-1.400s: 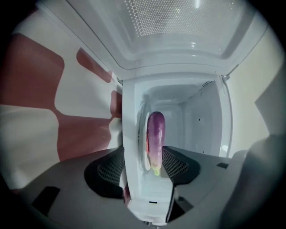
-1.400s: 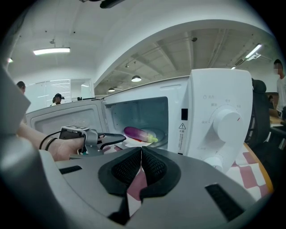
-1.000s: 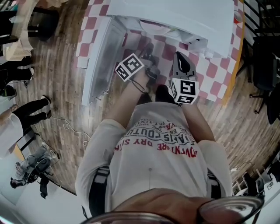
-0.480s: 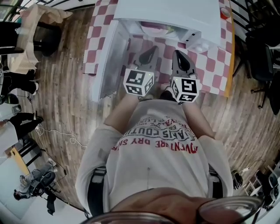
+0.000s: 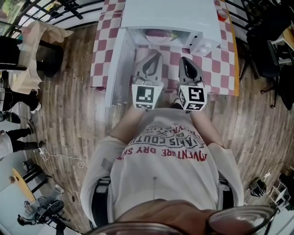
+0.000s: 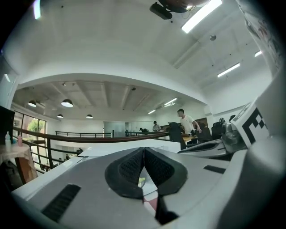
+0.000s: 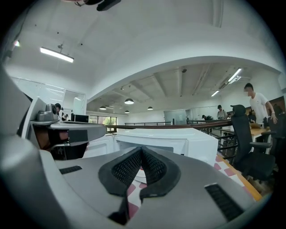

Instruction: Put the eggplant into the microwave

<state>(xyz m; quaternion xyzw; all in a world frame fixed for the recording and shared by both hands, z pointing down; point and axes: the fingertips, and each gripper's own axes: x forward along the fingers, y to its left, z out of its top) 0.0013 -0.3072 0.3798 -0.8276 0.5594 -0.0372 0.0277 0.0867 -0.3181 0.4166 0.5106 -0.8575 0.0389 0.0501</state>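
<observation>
Head view: the microwave [image 5: 170, 13] stands on the checked cloth [image 5: 220, 69] with its door [image 5: 120, 64] swung wide to my left; a purplish shape lies inside, which I take for the eggplant [image 5: 158, 34], already in the cavity; my left gripper [image 5: 155, 56] and right gripper [image 5: 184, 60] hang side by side before the opening. Left gripper view: jaws clenched tip to tip, nothing between them. Right gripper view: likewise pressed together and empty; the microwave sits just ahead. I'd judge the eggplant light, smooth-skinned and slippery, firm yet bruisable; best gripped across its thick middle.
</observation>
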